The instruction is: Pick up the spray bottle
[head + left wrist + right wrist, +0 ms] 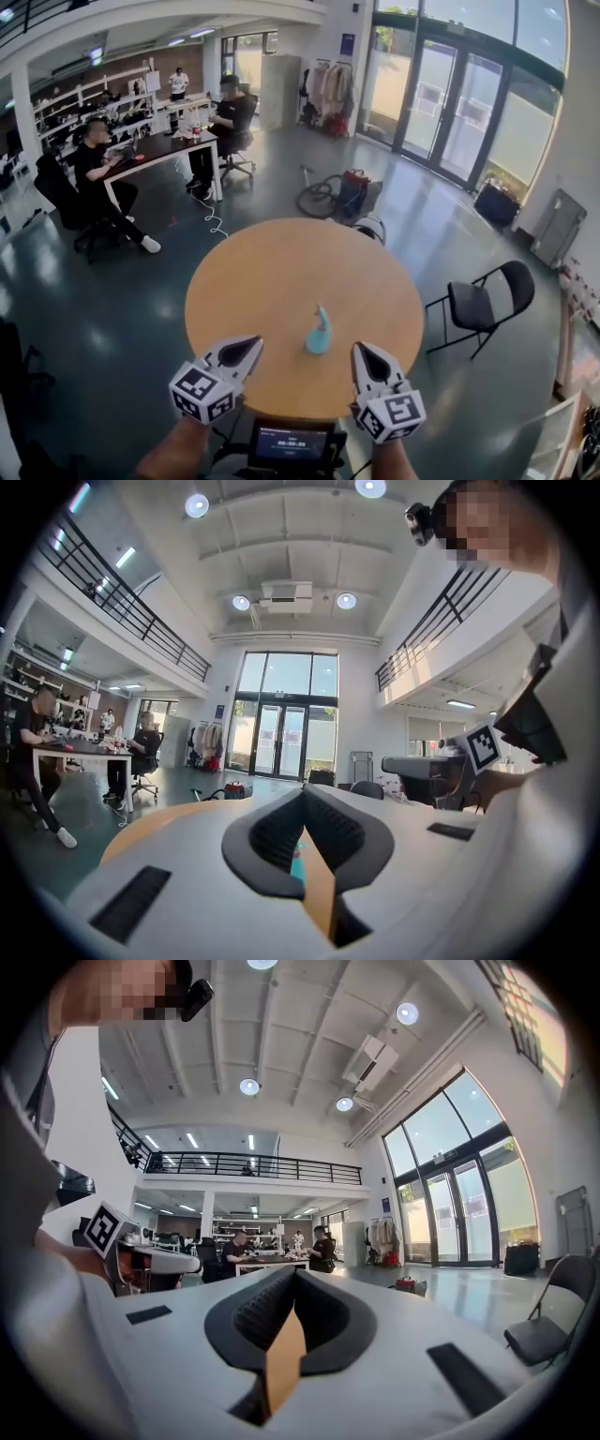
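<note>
teal spray bottle [319, 331] just 5 o'clock of centre on my round table [272, 272], left gripper [249, 347] at the 7 o'clock rim, right gripper [365, 352] at 5, both clenched empty, folding chair [483, 300] off 3 o'clock, labels too small to read

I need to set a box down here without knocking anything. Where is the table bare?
The round table is bare across its far half and both sides. It is crowded only near the front edge: the spray bottle stands there, flanked by the left gripper and right gripper.
</note>
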A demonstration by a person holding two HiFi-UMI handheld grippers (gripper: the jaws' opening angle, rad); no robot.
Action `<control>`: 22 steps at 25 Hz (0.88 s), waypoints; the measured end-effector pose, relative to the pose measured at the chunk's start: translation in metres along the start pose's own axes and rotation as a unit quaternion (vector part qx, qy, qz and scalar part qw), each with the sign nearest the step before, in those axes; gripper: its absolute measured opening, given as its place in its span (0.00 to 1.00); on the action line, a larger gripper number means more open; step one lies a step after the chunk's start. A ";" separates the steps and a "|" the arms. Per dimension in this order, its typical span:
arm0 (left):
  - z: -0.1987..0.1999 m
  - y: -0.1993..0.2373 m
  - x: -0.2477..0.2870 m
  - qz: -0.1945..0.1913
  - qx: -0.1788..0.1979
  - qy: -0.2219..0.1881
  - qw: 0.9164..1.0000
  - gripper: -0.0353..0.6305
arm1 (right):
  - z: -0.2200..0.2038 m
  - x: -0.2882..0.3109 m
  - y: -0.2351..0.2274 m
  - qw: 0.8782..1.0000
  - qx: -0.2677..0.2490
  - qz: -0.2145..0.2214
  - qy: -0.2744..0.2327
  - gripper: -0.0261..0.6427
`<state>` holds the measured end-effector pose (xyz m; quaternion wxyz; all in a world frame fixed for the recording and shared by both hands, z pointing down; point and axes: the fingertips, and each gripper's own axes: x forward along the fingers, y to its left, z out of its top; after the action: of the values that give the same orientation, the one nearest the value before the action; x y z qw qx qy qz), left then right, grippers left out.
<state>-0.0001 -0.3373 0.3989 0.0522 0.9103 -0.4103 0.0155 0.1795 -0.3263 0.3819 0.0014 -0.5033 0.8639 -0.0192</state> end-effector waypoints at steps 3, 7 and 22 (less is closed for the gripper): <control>-0.002 0.000 0.017 0.001 0.004 0.011 1.000 0.06 | 0.006 0.007 -0.013 0.999 0.013 0.022 -0.019 0.05; 0.003 -0.001 0.037 -0.005 0.005 0.008 1.000 0.06 | 0.016 0.013 -0.024 0.997 0.016 0.053 -0.046 0.05; 0.005 0.051 0.099 -0.035 0.005 0.027 0.999 0.06 | -0.007 0.075 -0.059 1.000 0.021 0.007 0.011 0.22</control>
<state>0.0273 -0.4450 0.4053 0.0595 0.9237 -0.3763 0.0398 0.1934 -0.4204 0.3924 0.0024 -0.4972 0.8666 -0.0427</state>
